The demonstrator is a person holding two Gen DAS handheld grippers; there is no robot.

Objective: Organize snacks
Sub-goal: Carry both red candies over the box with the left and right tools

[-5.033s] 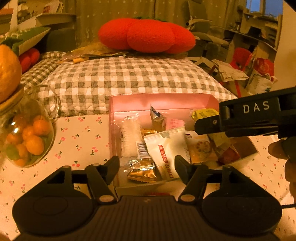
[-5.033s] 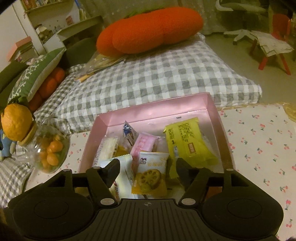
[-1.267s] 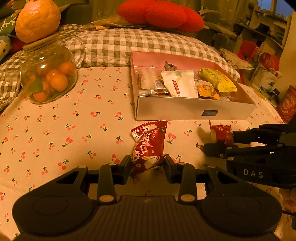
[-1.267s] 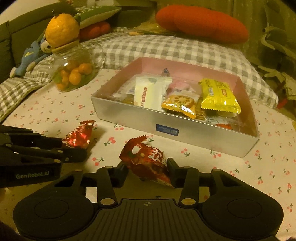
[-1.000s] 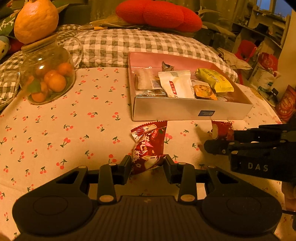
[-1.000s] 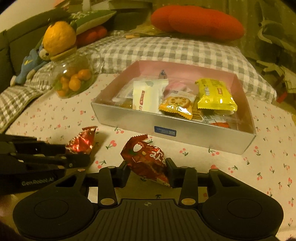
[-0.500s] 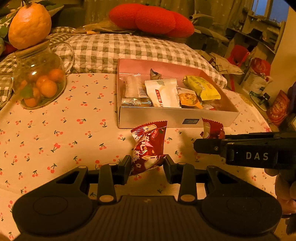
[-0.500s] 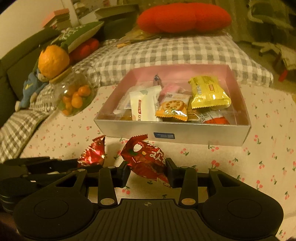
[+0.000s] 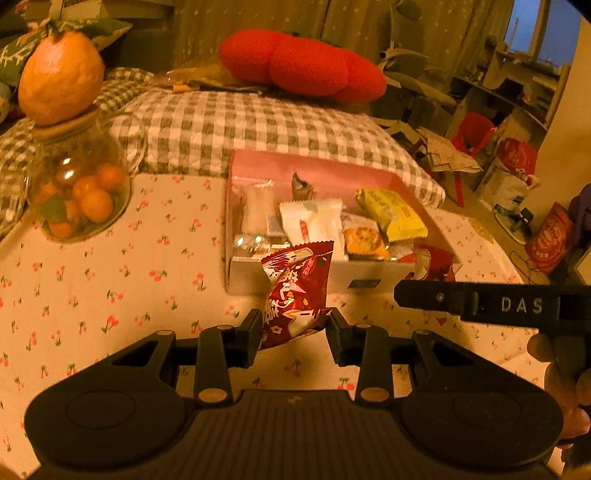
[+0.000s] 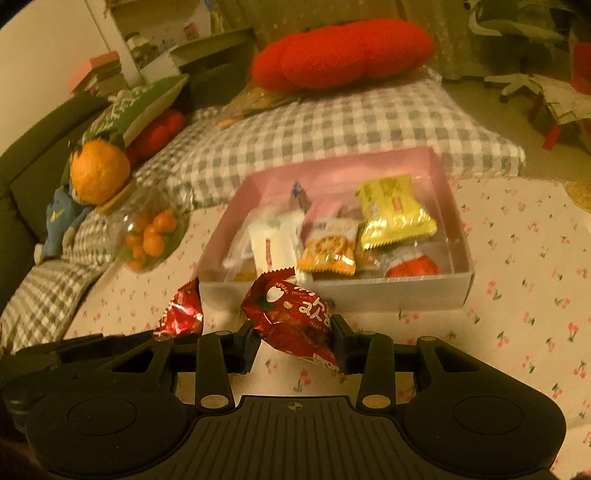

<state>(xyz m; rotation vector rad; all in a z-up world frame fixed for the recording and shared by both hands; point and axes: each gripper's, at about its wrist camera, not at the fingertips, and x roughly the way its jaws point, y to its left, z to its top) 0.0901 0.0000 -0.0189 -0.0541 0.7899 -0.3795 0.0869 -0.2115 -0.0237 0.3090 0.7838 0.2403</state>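
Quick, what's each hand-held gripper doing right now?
Left hand-held gripper: closed on a red snack packet.
Right hand-held gripper: closed on another red snack packet.

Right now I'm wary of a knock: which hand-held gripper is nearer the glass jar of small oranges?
Left. The left hand-held gripper is right of the glass jar; the right hand-held gripper is farther right, beyond the left.

Dim, warm amber indoor light throughout — heavier orange cast in the left wrist view, greener yellow in the right. Strong fisheye bending and dark corners at the edges. Bright glints on the glass jar [image 9: 79,184]. Soft motion blur across the snack box [image 10: 456,236] — cooler blue at a far window [image 9: 543,29].
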